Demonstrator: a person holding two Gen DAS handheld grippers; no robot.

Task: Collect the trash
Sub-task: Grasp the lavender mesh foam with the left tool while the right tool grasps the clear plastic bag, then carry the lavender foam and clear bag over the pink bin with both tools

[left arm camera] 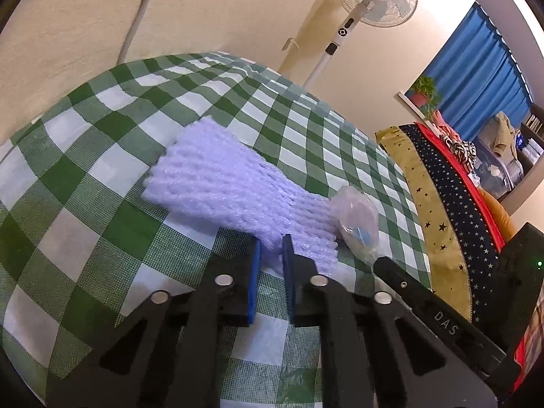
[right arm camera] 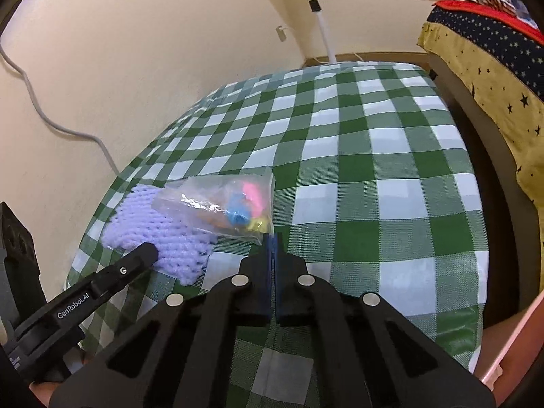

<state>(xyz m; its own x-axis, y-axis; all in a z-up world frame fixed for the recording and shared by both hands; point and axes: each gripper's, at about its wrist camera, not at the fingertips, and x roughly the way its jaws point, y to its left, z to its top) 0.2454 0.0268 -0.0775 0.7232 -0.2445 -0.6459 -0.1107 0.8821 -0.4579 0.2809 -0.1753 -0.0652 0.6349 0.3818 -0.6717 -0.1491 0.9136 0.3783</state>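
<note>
While the purple foam net [left arm camera: 231, 183] is lying with its long axis running upper left to lower right, the left gripper [left arm camera: 272, 248] is clamping its near edge and the right gripper [right arm camera: 272, 241] is pinching the clear plastic bag [right arm camera: 221, 204].

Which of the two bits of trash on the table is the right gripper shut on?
The clear plastic bag with coloured bits inside: the right gripper pinches its near corner. The purple foam net lies beside it, at the left gripper.
</note>
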